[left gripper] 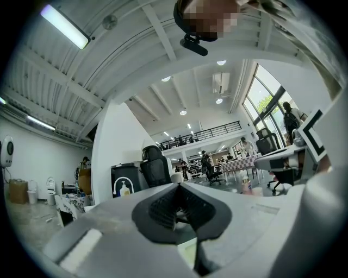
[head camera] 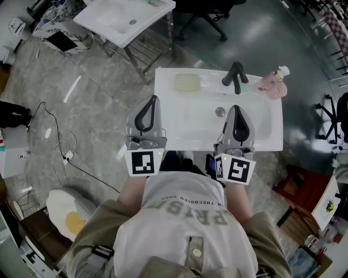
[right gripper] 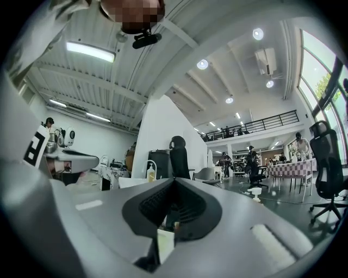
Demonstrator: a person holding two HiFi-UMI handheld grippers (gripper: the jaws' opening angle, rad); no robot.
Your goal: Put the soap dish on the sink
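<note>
The pale green soap dish (head camera: 187,82) lies on the white sink (head camera: 179,127), at its back left corner. A black faucet (head camera: 235,77) stands at the back middle, with the drain (head camera: 219,112) in the basin below it. My left gripper (head camera: 153,99) is over the sink's left part, shut and holding nothing, with its tip a little short of the dish. My right gripper (head camera: 235,108) is shut and empty over the basin near the drain. Both gripper views show shut jaws, the left gripper (left gripper: 178,187) and the right gripper (right gripper: 174,182) both pointing level across the room.
A pink soap dispenser (head camera: 273,83) stands on the sink's back right corner. A second white sink on a metal stand (head camera: 125,19) is at the far left, with an office chair (head camera: 206,16) beside it. Cables (head camera: 60,146) trail over the floor at the left.
</note>
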